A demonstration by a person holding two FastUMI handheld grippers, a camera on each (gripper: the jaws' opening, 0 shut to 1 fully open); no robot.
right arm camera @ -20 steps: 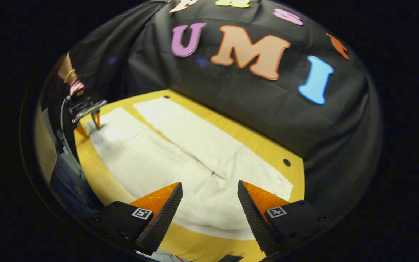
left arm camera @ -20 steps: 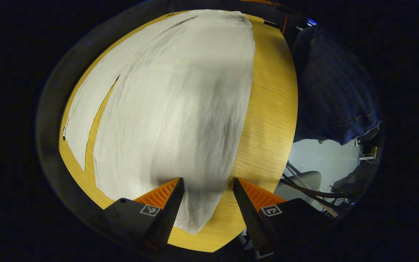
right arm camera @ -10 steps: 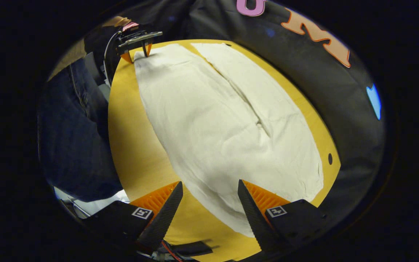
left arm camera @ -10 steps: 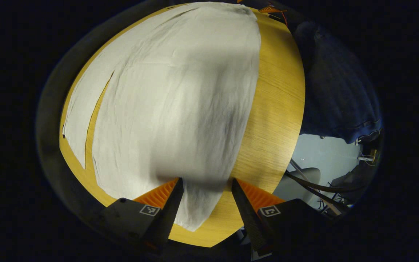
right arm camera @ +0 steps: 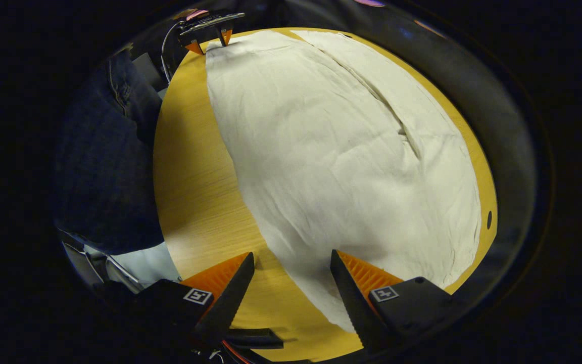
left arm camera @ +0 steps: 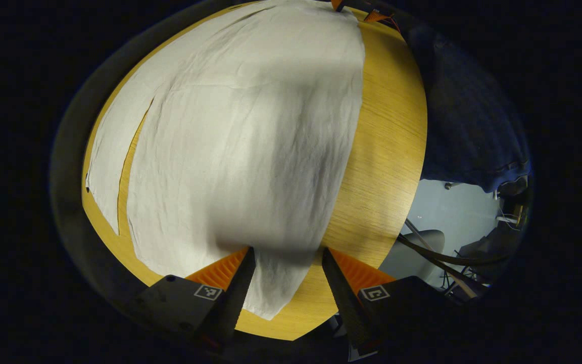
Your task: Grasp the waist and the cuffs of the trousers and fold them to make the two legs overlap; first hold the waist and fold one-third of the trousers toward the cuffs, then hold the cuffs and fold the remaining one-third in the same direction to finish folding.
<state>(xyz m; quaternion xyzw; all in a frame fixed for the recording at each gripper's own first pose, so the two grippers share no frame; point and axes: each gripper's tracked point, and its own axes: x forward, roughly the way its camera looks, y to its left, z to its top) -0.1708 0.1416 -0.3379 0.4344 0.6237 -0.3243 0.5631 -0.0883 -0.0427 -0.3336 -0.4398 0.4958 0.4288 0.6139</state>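
My trousers [left arm camera: 230, 136] are off-white, lightly wrinkled, and spread flat on the wooden table [left arm camera: 382, 151]. They lie lengthwise across it with both legs side by side and a thin gap between them at the cuff end. The near edge runs along the table's near side.

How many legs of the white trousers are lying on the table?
2. One wide leg of the white cloth trousers lies along the near side of the yellow wooden table; the other leg lies beside it, toward the far edge, a narrow gap between them.
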